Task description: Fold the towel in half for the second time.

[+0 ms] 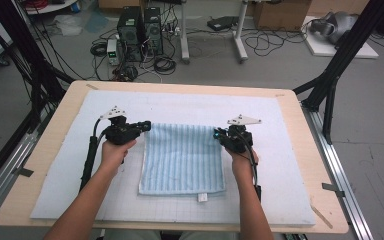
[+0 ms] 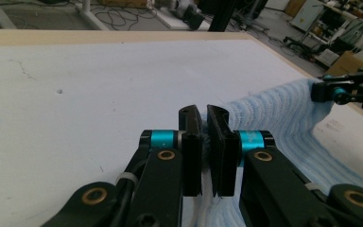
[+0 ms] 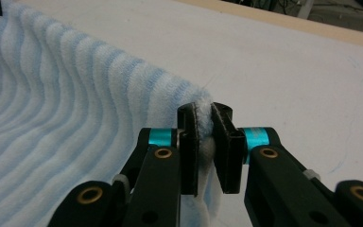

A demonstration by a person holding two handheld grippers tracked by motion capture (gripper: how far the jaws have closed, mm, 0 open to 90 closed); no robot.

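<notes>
Your left gripper (image 1: pixel 146 125), centre-left, pinches the light blue towel (image 1: pixel 182 160) at its far left corner. The towel lies mid-frame on the white mat (image 1: pixel 55 190) — long axis toward you. Centre-right, your right gripper (image 1: pixel 219 135) clamps its far right corner.

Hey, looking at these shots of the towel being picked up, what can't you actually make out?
- Towel tag, high view: too small to read any print.
- Towel corner inside the left gripper, left gripper view: hidden between the shut black jaws.
- Towel's near part, right gripper view, right gripper: cut off by the bottom edge.
</notes>
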